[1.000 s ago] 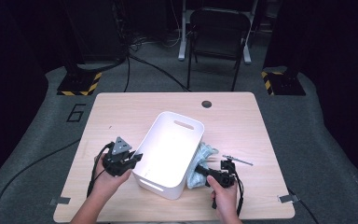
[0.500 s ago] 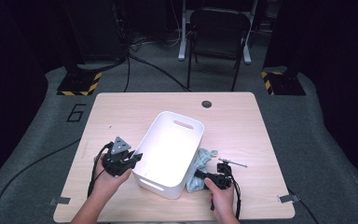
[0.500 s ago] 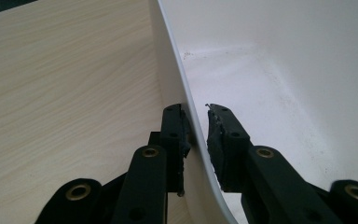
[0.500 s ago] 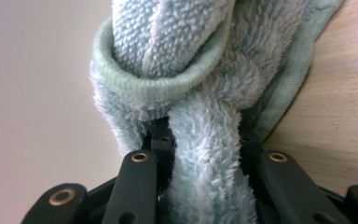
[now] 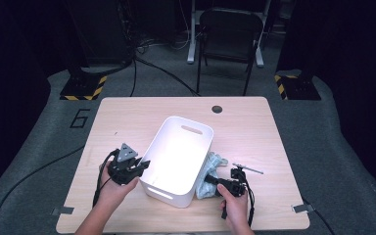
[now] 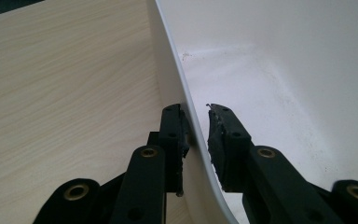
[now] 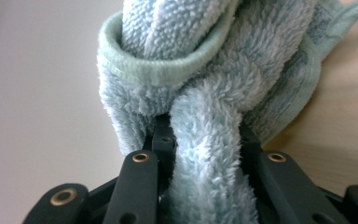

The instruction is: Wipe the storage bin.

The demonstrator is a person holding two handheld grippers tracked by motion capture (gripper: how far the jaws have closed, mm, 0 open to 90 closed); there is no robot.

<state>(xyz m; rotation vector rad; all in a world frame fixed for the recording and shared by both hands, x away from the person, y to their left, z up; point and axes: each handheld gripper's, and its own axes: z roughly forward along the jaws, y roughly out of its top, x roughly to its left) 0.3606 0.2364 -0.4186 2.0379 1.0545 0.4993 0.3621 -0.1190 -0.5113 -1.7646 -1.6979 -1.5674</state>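
From above, the pale blue fluffy towel [image 5: 210, 171] lies bunched on the worktop [image 5: 254, 127], touching the white tub's [image 5: 176, 159] right wall. My right gripper [image 5: 214, 182] has slid in closer to the tub than a second ago. My left gripper [image 5: 139, 166] sits at the tub's left rim.

Left gripper view: my jaws straddle the tub wall [image 6: 177, 79], easing apart, a gap on the inner side.

Right gripper view: thick looped terry, hemmed edge, and my jaws clamp a fold of the towel [image 7: 205, 135].
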